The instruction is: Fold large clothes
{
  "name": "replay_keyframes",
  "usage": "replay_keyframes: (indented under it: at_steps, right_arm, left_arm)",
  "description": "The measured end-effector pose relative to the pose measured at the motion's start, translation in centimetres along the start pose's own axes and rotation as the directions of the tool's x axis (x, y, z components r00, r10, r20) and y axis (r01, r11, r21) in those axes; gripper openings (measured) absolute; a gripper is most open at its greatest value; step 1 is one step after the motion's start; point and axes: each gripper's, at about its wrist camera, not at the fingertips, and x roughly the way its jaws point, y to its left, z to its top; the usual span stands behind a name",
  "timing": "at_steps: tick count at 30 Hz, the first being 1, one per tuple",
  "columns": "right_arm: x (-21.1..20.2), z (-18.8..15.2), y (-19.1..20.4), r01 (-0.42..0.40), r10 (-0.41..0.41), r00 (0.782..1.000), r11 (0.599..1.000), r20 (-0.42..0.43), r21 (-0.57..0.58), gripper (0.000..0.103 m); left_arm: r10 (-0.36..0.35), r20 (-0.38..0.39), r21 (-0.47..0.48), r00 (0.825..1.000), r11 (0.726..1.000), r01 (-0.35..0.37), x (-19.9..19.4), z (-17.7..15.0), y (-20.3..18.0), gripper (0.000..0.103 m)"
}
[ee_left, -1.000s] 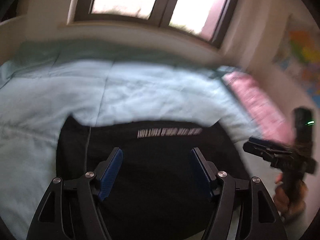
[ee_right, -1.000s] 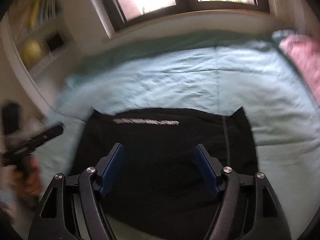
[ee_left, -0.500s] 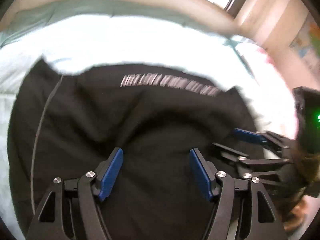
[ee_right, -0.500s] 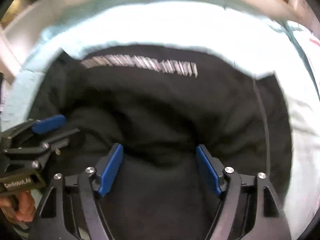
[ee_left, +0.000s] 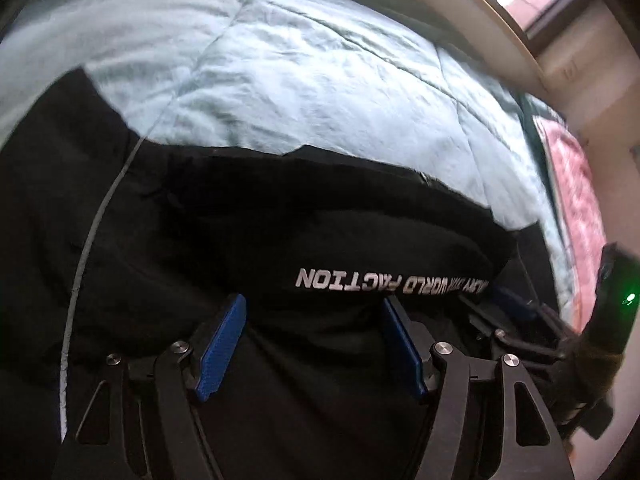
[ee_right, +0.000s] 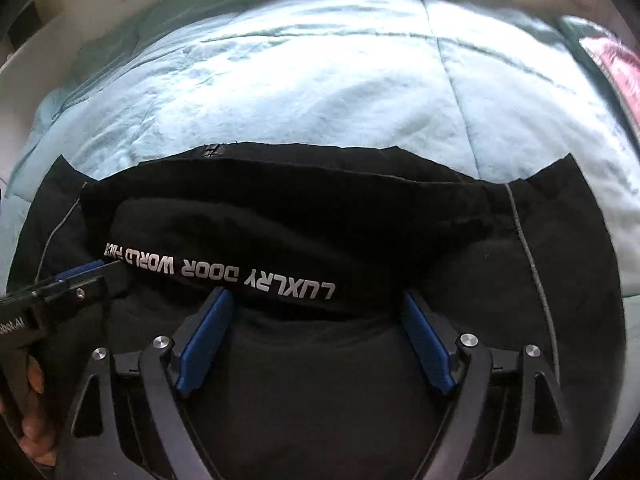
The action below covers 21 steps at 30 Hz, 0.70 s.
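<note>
- Left gripper (ee_left: 314, 344): jaws stand apart over black cloth, nothing pinched between the blue pads. It sits just below the printed lettering (ee_left: 390, 282), toward that lettering's "FACTION" end.
- Right gripper (ee_right: 316, 340): jaws have just been opening and stand wide. Cloth lies under and between them, but the pads do not press on it. It sits just below the lettering's "LUXLRY" end.
- Black garment (ee_right: 320, 392): a large dark piece with thin grey piping. It lies on the bed with one flap turned over so the lettering band forms a rolled front edge above both grippers.
- Progress, as judged: at least one fold appears laid. The outline is still wide and uneven, with corners jutting beyond the lettering on both sides. Further folds and squaring seem to remain.
- Surface: pale blue quilted duvet (ee_right: 340, 80), creased, stretching beyond the lettering.
- Room: pink bedding (ee_left: 576, 208) past the lettering's right end, a pale wall ledge beyond the duvet, a window corner above that.
</note>
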Motion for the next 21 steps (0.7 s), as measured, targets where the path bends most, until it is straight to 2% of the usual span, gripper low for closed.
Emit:
replay_keyframes:
  at_steps: [3,5,7,9,11,14,16,18,19,20,21]
  right_arm:
    - [-2.6,-0.9,-1.1,-0.082,0.081,0.997,0.994,0.010,0.078,0.085]
    - [-5.4,-1.6,-2.1,-0.168,0.169,0.986,0.976,0.005,0.142,0.085]
    - [-9.6,-3.2,-1.8,-0.232,0.228,0.973,0.965,0.045,0.123,0.085]
    - [-12.9,-4.9,-0.7,-0.212,0.205,0.975,0.975,0.084,0.072,0.085]
    - [-15.1,-6.6,0.9,-0.160,0.158,0.984,0.987,0.080,0.017,0.085]
    - [-15.4,-9.0,2.8,-0.097,0.098,0.995,0.995,0.032,-0.026,0.085]
    - [-13.5,-10.5,4.6,-0.016,0.016,1.000,0.997,-0.001,-0.076,0.085]
    - [-10.8,-12.3,4.5,-0.047,0.042,0.995,0.998,-0.089,-0.053,0.085]
    - [-9.6,-12.9,3.9,-0.063,0.059,0.992,0.998,-0.111,-0.027,0.085]
    - [-8.2,-13.3,3.4,-0.065,0.064,0.992,0.998,-0.112,-0.007,0.090]
    - [-7.5,-13.6,3.1,-0.066,0.066,0.993,0.998,-0.098,-0.003,0.092]
  left_arm:
    - [-0.028,0.049,0.068,0.998,0.997,0.025,-3.4,-1.6,-0.8,0.070]
    - [-0.049,0.085,0.128,0.995,0.991,0.038,-5.9,-3.3,-0.9,0.071]
    - [-0.087,0.157,0.169,0.984,0.984,0.060,-10.2,-6.6,-0.8,0.071]
    - [-0.115,0.194,0.167,0.974,0.983,0.083,-13.3,-9.6,-0.4,0.071]
    - [-0.112,0.190,0.136,0.975,0.987,0.087,-14.6,-11.7,0.1,0.071]
    - [-0.117,0.141,0.091,0.983,0.990,0.105,-14.4,-14.0,0.7,0.071]
    - [-0.076,0.095,0.100,0.993,0.993,0.066,-12.6,-14.8,0.6,0.071]
    - [-0.015,0.043,0.135,0.999,0.991,0.009,-9.7,-15.4,1.0,0.071]
    - [-0.011,0.034,0.146,0.999,0.989,0.006,-7.9,-15.2,1.1,0.070]
    - [-0.027,0.023,0.129,0.999,0.991,0.024,-6.9,-15.1,1.8,0.070]
    - [-0.072,0.021,0.074,0.997,0.995,0.070,-6.1,-15.0,3.0,0.070]
